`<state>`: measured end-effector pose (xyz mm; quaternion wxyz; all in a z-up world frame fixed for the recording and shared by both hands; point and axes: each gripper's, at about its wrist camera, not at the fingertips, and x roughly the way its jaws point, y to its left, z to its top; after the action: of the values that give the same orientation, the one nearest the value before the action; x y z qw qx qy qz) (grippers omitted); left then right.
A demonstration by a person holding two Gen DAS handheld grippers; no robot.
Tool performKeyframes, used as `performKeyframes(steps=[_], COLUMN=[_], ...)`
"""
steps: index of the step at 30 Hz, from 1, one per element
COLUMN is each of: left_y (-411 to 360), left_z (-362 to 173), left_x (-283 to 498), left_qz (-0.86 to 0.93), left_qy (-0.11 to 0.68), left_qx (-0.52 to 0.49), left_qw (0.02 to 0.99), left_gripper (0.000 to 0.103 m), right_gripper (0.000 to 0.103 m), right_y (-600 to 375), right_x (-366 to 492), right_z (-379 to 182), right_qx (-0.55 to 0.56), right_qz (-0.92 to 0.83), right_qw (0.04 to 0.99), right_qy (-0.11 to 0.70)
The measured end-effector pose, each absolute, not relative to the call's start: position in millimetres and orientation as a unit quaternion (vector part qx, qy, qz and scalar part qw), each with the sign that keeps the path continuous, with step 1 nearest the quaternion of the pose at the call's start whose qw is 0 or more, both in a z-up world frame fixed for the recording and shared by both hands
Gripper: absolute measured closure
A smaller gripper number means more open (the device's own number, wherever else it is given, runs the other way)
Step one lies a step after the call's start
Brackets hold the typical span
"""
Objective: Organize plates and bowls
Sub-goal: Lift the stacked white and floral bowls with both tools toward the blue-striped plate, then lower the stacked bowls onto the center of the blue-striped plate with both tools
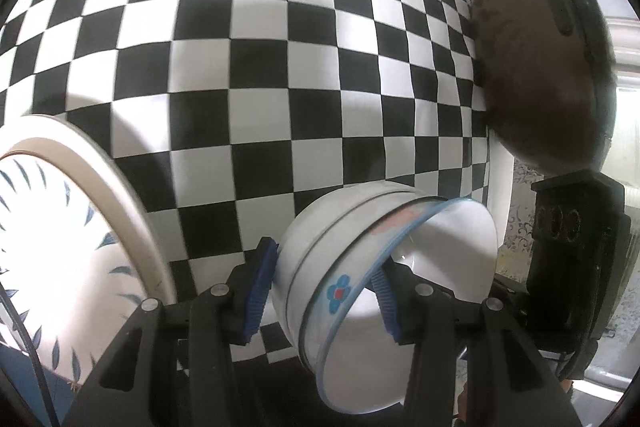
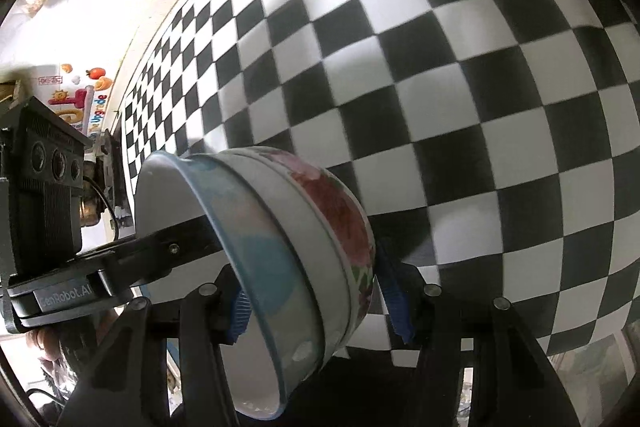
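Observation:
Two nested white bowls (image 1: 320,267) are held between both grippers above the checkered tabletop (image 1: 280,67). The inner bowl has a blue rim and a blue flower; the outer one shows red flowers in the right wrist view (image 2: 320,227). My left gripper (image 1: 324,291) is shut on the bowls' wall, one pad outside, one inside. My right gripper (image 2: 316,299) is shut on the opposite side of the same bowls (image 2: 280,247). A large plate (image 1: 60,247) with blue leaf marks lies at the left in the left wrist view.
The other gripper's body (image 1: 576,267) shows at the right in the left wrist view, and at the left in the right wrist view (image 2: 44,203). A brown blurred round shape (image 1: 540,67) is at the table's right edge. A wall with stickers (image 2: 80,95) lies beyond the table.

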<state>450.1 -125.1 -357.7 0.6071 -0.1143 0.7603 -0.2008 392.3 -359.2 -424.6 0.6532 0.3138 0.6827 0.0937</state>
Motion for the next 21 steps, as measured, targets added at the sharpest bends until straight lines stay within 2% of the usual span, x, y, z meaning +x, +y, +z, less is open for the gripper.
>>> performKeyframes(steps=[11,21], left_y=[-57.8,25.8], left_z=[-334.7,-323.5], left_x=[449.9,444.6], left_qz=[-0.155,-0.097], left_qy=[0.752,0.735], left_qx=[-0.149,-0.187], left_qw=[0.623,0.645], left_gripper=[0.06,0.06], right_gripper=[0.045,0.045], right_y=[-291.6,-204.1], right_x=[411.9,431.3], right_z=[-395.0,-398.5], right_qx=[0.285,0.241], right_qz=[0.145,0.2], right_qw=[0.645,0.624], right_qy=[0.694,0.716])
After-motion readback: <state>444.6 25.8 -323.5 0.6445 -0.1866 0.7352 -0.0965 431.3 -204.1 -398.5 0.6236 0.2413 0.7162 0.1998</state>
